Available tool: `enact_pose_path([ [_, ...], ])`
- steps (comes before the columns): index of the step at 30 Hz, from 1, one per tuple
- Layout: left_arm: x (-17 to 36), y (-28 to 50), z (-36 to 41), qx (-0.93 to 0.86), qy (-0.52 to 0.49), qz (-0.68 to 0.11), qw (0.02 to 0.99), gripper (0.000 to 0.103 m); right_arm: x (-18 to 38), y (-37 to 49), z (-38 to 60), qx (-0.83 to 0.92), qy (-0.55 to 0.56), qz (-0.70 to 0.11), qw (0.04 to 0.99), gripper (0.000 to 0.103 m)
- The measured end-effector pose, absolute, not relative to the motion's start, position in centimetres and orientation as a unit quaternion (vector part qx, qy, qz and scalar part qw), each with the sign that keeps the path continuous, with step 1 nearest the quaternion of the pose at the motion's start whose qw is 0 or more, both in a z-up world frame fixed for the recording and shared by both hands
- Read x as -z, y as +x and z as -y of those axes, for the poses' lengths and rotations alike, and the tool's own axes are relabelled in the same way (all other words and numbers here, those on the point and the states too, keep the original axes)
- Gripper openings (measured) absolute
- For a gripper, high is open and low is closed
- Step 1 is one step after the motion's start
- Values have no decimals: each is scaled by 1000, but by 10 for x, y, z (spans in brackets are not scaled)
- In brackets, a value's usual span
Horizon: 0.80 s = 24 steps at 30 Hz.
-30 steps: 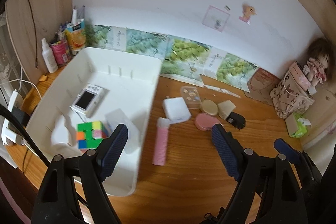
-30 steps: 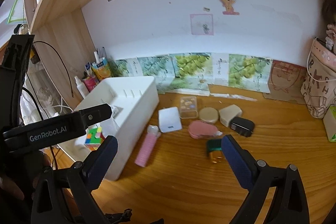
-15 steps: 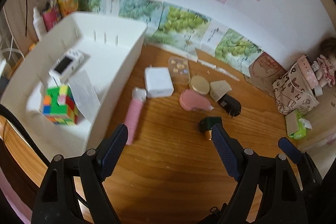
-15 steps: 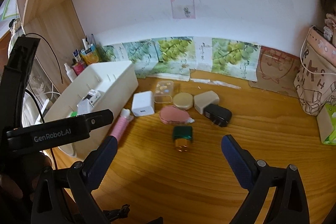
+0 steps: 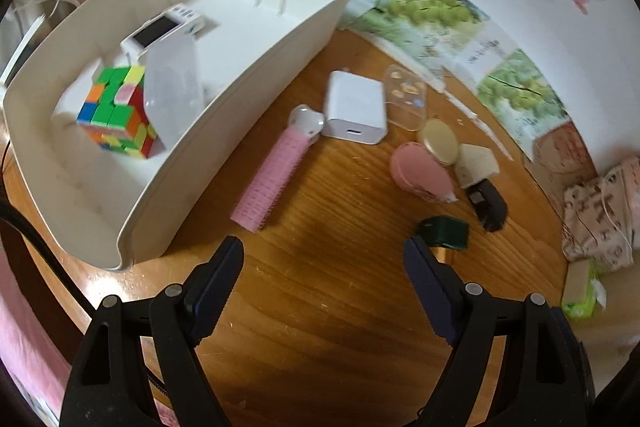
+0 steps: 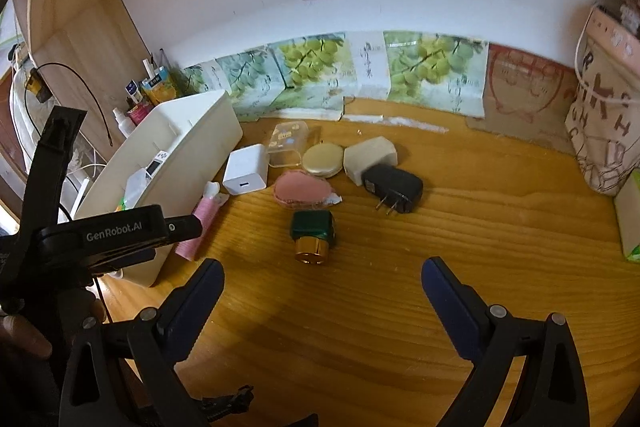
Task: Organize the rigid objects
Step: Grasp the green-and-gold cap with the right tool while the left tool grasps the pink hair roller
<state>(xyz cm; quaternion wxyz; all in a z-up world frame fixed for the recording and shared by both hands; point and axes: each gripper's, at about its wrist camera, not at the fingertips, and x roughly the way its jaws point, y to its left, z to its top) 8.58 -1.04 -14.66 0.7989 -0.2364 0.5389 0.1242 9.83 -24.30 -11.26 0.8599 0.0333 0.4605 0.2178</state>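
Observation:
A white bin point(image 5: 248, 75) point(image 6: 188, 143) stands at the left of the wooden desk. In it lie a colour cube point(image 5: 116, 107), a clear box point(image 5: 172, 87) and a small white device point(image 5: 160, 29). On the desk lie a pink roller point(image 5: 272, 171) point(image 6: 200, 223), a white charger point(image 5: 356, 107) point(image 6: 246, 169), a clear case point(image 5: 406, 97), a gold compact point(image 6: 322, 159), a pink case point(image 6: 302, 189), a beige plug point(image 6: 370, 157), a black adapter point(image 6: 394, 187) and a green bottle with gold cap point(image 6: 312, 233) point(image 5: 444, 231). My left gripper point(image 5: 324, 267) and right gripper point(image 6: 322, 287) are open and empty above the desk.
Bottles and cartons point(image 6: 148, 95) stand behind the bin at the back left. A patterned bag point(image 6: 604, 123) and a green tissue pack point(image 6: 630, 219) sit at the right. Grape-print sheets point(image 6: 320, 67) line the back wall. My left tool's body point(image 6: 100, 235) shows at the left.
My left gripper has swung right, away from above the bin toward the loose items. My right gripper has moved forward toward the green bottle. Both stayed open.

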Motion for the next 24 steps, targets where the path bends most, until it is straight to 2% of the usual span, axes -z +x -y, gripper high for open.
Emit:
enact_pose_path([
  [7,161,99,2,-167,-252,-546,782,84,129,115,237,-235,38,-474,848,99],
  [14,173,115,-1,-203,-241,-557,769,84,150,132,227,-245,36,-497,832,94],
  [17,180,122,-3,-223,-228,-567,760,83,162,140,221,-247,28,-512,822,85],
  [24,193,133,-4,-247,-205,-581,748,82,180,150,207,-255,14,-523,813,79],
])
